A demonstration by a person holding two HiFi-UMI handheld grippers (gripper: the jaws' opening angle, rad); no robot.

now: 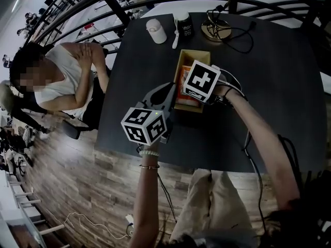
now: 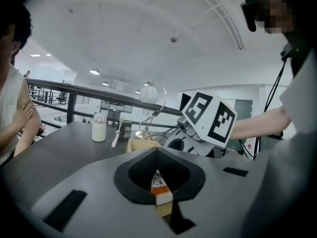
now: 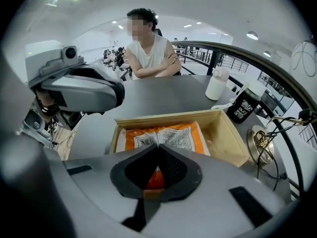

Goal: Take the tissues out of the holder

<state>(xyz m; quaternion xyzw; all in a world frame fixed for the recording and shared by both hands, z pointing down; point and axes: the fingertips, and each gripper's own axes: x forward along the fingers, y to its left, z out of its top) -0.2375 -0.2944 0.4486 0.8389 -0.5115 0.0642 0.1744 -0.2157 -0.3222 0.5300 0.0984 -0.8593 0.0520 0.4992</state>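
Note:
A light wooden holder (image 1: 195, 53) lies on the dark table (image 1: 269, 87), and an orange tissue pack (image 3: 171, 135) with a white printed label lies flat inside it. My right gripper (image 3: 158, 146) points steeply down into the holder (image 3: 229, 135), its jaw tips closed together on the top of the pack. In the head view its marker cube (image 1: 201, 80) covers the pack's near end. My left gripper (image 2: 157, 150) is shut, nothing held, just outside the holder's near left side (image 2: 141, 145). Through its jaws I see the pack's end (image 2: 160, 183).
A white cup (image 1: 156, 31), a black mug (image 1: 183, 25) and a lamp base (image 1: 216, 30) with trailing cables stand at the table's far end. A person (image 1: 62, 81) sits with folded arms at the table's left edge. The near table edge is close behind my hands.

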